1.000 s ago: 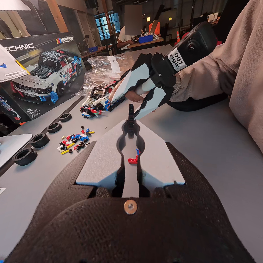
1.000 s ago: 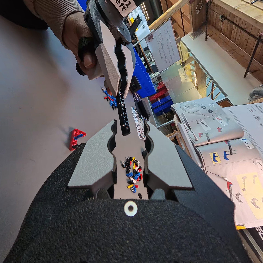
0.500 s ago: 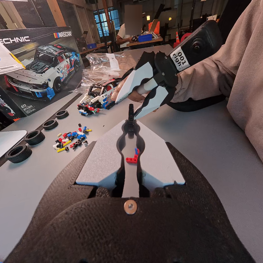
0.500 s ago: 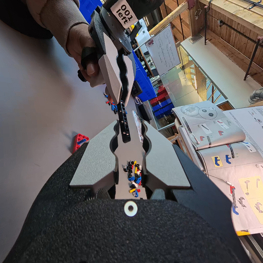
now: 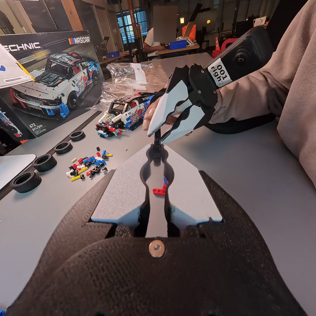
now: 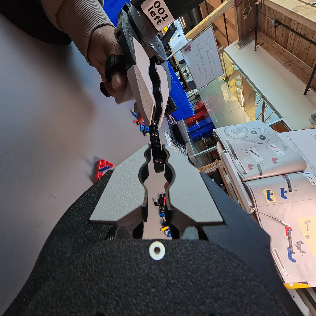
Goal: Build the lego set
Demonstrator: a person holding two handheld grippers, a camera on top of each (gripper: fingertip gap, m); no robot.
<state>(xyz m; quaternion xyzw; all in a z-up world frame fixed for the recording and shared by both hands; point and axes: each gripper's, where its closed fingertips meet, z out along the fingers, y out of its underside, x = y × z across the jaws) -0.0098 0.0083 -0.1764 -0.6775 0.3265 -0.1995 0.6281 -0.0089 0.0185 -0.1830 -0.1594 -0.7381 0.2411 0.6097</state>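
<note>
Black holed beam (image 5: 157, 150) between both tools

The near end of the black beam (image 5: 157, 150) is hidden between the left gripper's fingers (image 5: 126, 184). A finger covers part of the red piece (image 5: 159, 190) on the surface (image 5: 239, 171). The loose small parts (image 5: 88, 166) are too small to tell apart. The box (image 5: 44, 82) and booklet (image 6: 280, 196) run off the picture edges. The whiteboard (image 6: 202, 57) is too far off to make out.
</note>
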